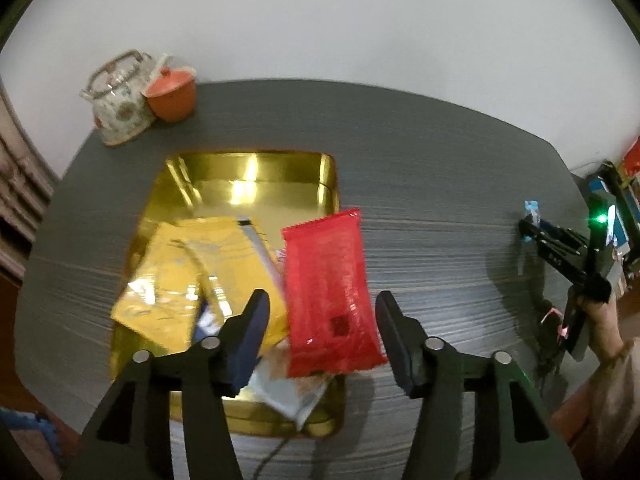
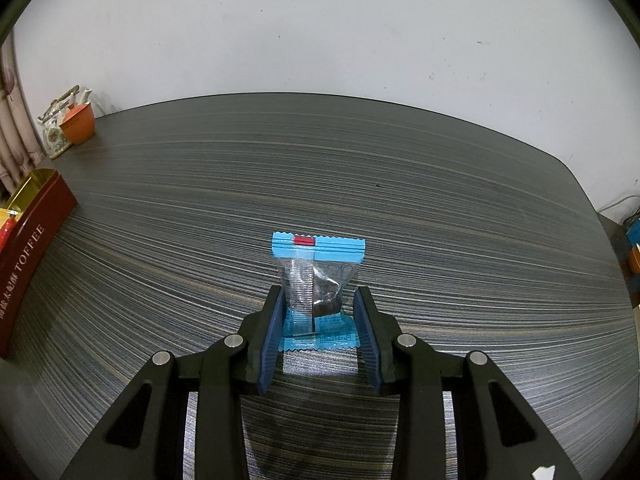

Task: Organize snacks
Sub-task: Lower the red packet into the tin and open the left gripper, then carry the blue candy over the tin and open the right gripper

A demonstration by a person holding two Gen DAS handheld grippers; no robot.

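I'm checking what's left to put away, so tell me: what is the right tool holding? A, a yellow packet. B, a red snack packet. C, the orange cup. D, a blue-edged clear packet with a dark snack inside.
D: in the right wrist view the right tool is closed on the blue-edged clear packet, whose lower end sits between the pads above the table.
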